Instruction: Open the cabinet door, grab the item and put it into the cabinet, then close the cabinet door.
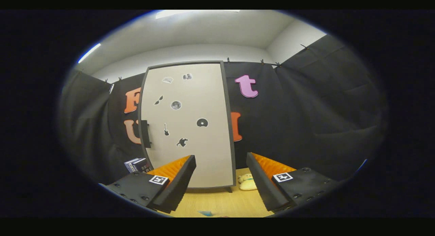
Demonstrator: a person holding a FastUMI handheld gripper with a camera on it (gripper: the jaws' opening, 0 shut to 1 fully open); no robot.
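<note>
One cabinet [190,127]: door closed (handle [145,133] at its left edge).
Gripper [221,175]: jaws released, nothing between.
Toy [247,182]: right of cabinet.

Light comes from above: a ceiling panel [190,13] glows overexposed, and a thin strip light [89,53] burns white near the rim. The pale cabinet door [190,127] is evenly and softly lit, without glare, while the dark cloth walls soak up light and read dim. Under the cabinet a narrow shadow lies on the counter [224,202]. Fisheye distortion bows the door's straight edges outward. Toward the rim the picture darkens, softens and shows bluish fringing. The tongs [221,161], spread apart, look slightly soft.
</note>
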